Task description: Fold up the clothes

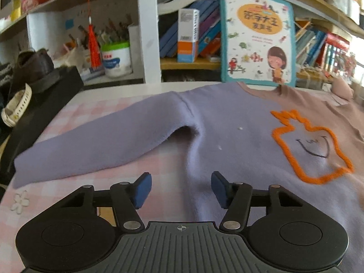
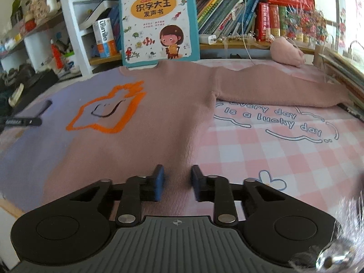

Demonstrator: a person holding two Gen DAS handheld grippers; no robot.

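A two-tone knitted sweater, lilac on one half and dusty pink on the other [image 2: 159, 118], lies spread flat, front up, on the desk covered by a pink-and-white checked cloth [image 2: 284, 159]. An orange outlined patch with a stitched smile [image 1: 311, 145] sits on its chest where the two colours meet. The lilac sleeve [image 1: 95, 145] stretches out to one side, the pink sleeve [image 2: 273, 88] to the other, both lying on the cloth. The neckline touches the foot of a teal-edged children's picture book [image 2: 159, 22] standing upright at the far edge of the desk.

The left hand-held gripper [image 1: 180, 190] hovers low over the lilac side seam below the armpit, its blue-padded jaws wide apart and holding nothing. The right hand-held gripper [image 2: 177, 185] is over the lower pink body of the sweater, its jaws apart by a narrower gap; whether the pads touch the knit I cannot tell.

Behind the book, shelves hold rows of books [image 2: 227, 16]. A small pink knitted bundle [image 2: 287, 51] rests near the far end of the pink sleeve.
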